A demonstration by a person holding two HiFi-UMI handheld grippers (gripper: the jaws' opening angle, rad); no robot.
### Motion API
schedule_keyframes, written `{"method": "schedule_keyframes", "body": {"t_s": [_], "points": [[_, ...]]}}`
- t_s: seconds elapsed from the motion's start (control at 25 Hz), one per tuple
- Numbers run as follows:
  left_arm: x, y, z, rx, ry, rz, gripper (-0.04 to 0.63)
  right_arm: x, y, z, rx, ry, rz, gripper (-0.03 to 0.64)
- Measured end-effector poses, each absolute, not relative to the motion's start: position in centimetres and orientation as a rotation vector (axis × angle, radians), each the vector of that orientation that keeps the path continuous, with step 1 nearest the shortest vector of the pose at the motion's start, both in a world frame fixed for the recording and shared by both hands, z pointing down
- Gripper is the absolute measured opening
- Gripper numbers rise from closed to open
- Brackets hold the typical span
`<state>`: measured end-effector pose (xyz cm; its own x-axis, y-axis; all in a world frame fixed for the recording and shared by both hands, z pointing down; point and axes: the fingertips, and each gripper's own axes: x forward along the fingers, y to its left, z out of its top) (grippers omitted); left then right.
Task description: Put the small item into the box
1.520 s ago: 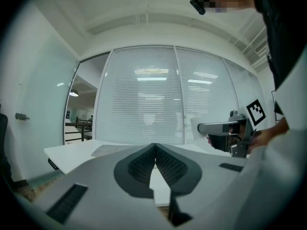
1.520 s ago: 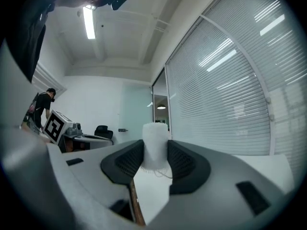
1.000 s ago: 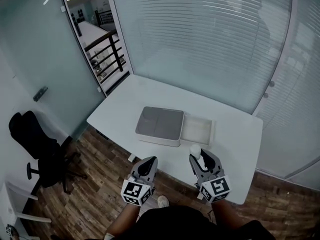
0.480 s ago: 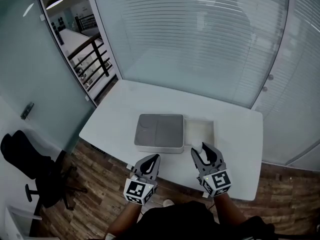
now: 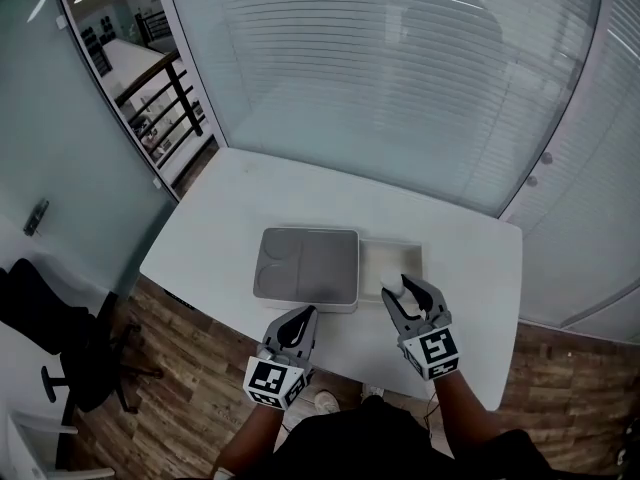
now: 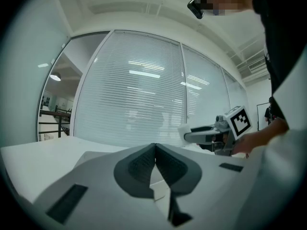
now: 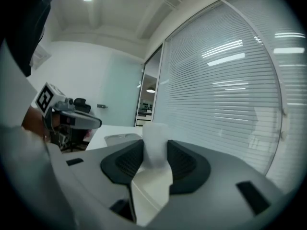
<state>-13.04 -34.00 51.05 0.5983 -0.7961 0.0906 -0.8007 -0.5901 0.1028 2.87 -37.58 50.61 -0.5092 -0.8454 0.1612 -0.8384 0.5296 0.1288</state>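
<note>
The small white item sits pinched between the jaws of my right gripper, which is shut on it. In the right gripper view the white item fills the gap between the dark pads. It hangs at the near edge of the open white box. A flat grey square part lies against the box's left side. My left gripper hovers over the table's near edge, below the grey part. Its jaws are shut with nothing between them, and its fingertips meet.
The white table stands against a glass wall with blinds. A black office chair is on the wood floor at the left. A glass door and a railing lie at the far left.
My right gripper has carried the white item forward, from over the bare table up to the near edge of the open box. The left gripper has stayed shut beside it.
</note>
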Motion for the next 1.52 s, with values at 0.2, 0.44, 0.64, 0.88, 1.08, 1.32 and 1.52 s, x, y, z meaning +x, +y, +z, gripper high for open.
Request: {"method": "schedule_keyframes", "body": {"t_s": [0.2,0.44,0.64,0.88,1.08,1.32,1.52], "points": [[-12.9,-35.7,52.1,2.655,-1.355,0.083,0.011,3.1,-41.4,53.9,1.241,-2.456,-0.095,0.161],[-12.9,-36.3,52.7,2.642,-1.379,0.109,0.011,2.9,-43.2,58.9,0.918,-2.299,-0.125,0.161],[-12.9,-36.2,52.8,2.623,-1.379,0.140,0.011,3.0,-44.2,62.3,0.736,-2.166,-0.095,0.161],[-13.2,-36.9,52.9,2.638,-1.382,0.142,0.011,2.9,-45.6,66.0,0.553,-1.996,-0.056,0.161],[-13.7,-37.1,53.0,2.621,-1.413,0.143,0.011,2.6,-45.3,68.3,0.431,-1.919,0.036,0.163],[-13.8,-37.2,53.2,2.616,-1.431,0.140,0.011,2.1,-45.1,68.6,0.374,-1.888,0.045,0.168],[-13.8,-36.9,52.9,2.620,-1.432,0.145,0.011,2.2,-45.4,67.4,0.439,-1.926,-0.012,0.225]]}}
